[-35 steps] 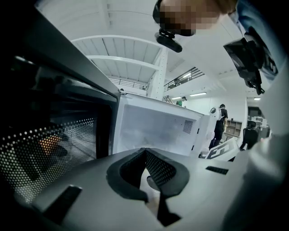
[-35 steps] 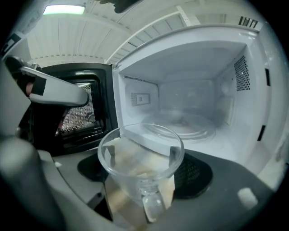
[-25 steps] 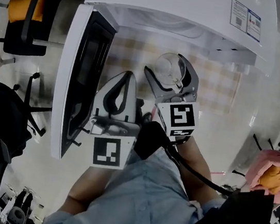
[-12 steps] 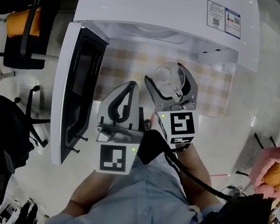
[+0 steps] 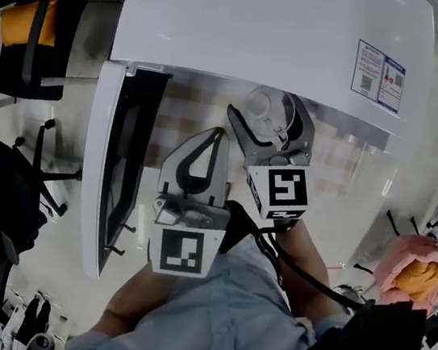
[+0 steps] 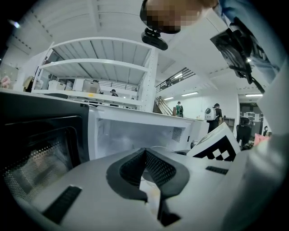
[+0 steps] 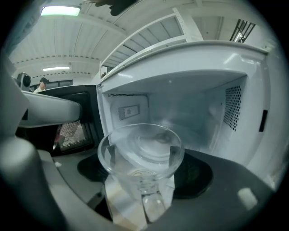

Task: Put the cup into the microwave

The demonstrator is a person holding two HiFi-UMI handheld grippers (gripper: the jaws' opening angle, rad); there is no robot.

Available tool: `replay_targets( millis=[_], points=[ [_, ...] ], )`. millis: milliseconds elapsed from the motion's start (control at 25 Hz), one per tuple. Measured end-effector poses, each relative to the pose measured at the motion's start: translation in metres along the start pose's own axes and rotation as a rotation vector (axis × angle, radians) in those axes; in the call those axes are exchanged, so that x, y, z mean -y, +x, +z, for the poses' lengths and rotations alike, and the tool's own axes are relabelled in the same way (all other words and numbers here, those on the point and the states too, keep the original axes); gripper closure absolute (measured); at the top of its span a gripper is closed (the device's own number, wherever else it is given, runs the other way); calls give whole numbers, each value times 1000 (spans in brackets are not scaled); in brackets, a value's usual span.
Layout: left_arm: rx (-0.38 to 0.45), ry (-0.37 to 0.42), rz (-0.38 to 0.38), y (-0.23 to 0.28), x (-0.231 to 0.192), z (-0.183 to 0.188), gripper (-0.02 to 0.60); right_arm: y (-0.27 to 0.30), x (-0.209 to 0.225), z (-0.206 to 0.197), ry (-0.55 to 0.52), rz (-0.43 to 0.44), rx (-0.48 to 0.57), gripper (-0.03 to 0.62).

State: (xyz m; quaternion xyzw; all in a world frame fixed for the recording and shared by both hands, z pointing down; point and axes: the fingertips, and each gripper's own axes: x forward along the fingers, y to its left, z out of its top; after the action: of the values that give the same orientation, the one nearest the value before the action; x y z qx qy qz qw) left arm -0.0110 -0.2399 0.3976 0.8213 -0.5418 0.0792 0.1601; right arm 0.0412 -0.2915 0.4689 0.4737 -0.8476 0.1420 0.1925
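A clear glass cup (image 5: pixel 263 106) is held upright in my right gripper (image 5: pixel 265 110), which is shut on it just in front of the white microwave (image 5: pixel 273 31). In the right gripper view the cup (image 7: pixel 141 155) stands between the dark pads (image 7: pixel 195 173), facing the microwave's lit cavity (image 7: pixel 180 108). My left gripper (image 5: pixel 212 135) hovers beside it on the left, jaws shut with nothing in them. Its tips (image 6: pixel 144 152) point at the open cavity (image 6: pixel 135 133).
The microwave door (image 5: pixel 113 171) hangs open to the left, close to my left gripper, and shows dark with a mesh window (image 6: pixel 38 149). Black office chairs (image 5: pixel 6 179) stand on the floor at left. A pink and orange bundle (image 5: pixel 416 277) lies at right.
Both grippers have shifted toward the microwave's mouth, the right one carrying the cup up to the front edge of the opening. The door stays open.
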Motion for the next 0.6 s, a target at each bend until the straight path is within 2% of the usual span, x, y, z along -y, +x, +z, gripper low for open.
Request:
replay_targets(
  millis=[360, 600],
  points=[
    [-63, -16, 2, 20, -13, -5, 574, 26, -1, 8, -6, 59, -34, 207],
    [-65, -41, 18, 30, -22, -1, 574, 28, -7, 17, -3, 102, -36, 207]
  ],
)
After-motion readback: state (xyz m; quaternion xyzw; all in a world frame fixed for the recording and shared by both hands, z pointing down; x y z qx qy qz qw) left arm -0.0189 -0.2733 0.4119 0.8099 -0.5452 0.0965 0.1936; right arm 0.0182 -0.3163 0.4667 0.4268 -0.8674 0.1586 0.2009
